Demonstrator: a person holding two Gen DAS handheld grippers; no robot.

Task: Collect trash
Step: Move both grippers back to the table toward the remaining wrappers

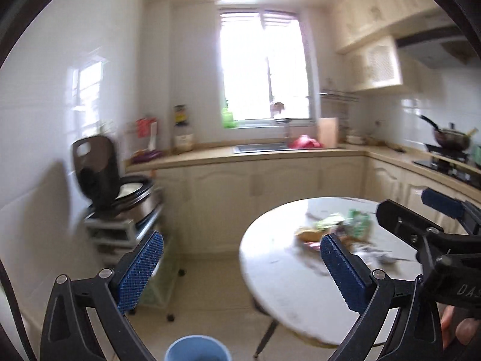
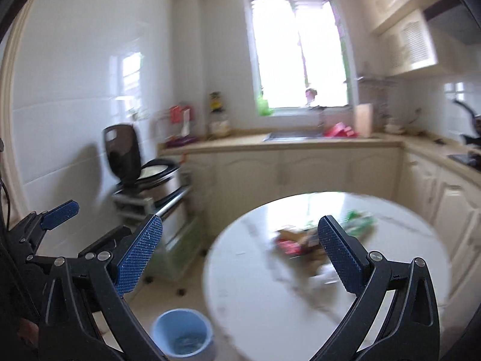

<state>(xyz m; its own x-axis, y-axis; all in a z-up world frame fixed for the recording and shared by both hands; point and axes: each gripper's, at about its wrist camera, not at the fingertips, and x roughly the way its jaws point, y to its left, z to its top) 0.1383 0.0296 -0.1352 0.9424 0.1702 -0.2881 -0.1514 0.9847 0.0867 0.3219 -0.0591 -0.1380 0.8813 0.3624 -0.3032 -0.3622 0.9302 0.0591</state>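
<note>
**Both hand-held grippers wide apart above a littered round tabletop**

A kitchen counter (image 1: 270,153) runs along the far wall under a bright window (image 1: 264,69), with a sink (image 1: 258,148) set in it and a red item (image 1: 305,143) beside the tap. On the left a cart (image 1: 120,228) carries an open-lidded cooker (image 1: 132,192). The white round tabletop (image 2: 255,285) fills the lower right of both views.

The trash (image 2: 303,240), a blurred pile of green, red and tan wrappers, lies toward the far side of the tabletop. On the floor just beside the tabletop's near-left edge stands a blue bin (image 2: 183,334).

The left hand-held gripper (image 1: 240,267) has its jaws spread wide with nothing between them; the trash shows just beyond its right finger. The right hand-held gripper (image 2: 240,255) is likewise spread wide and empty, with the trash behind its right finger. Neither touches the pile.
</note>
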